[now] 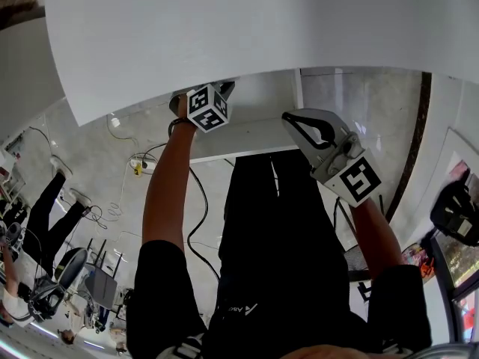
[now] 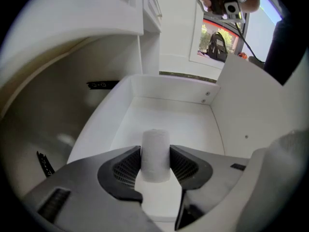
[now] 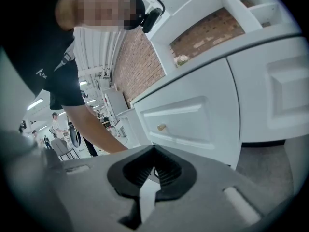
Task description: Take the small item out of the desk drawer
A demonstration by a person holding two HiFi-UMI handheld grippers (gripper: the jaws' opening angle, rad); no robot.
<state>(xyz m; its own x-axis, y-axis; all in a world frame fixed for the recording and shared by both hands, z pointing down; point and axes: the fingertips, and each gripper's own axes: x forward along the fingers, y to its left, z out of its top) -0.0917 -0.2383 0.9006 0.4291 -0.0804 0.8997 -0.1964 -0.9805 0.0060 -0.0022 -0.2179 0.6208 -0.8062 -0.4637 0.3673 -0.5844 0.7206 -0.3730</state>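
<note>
Item: small white cylinder, standing upright inside the open white desk drawer, toward its near end, clear of the side walls.
Left claw: we see the left gripper clamped on the cylinder, one ribbed black pad against each side; the gap is only as wide as the cylinder.
Drawer: pulled out under the white desk top; the inside is plain white with two small screws at the back right corner.
Right claw: the right gripper has its jaws together with nothing between them. It is outside the drawer, well apart from the cylinder.
Right claw faces: white panelled cabinet front with a small brass knob.
Head view: we see both forearms reaching up to the desk edge, the left one bare.
</note>
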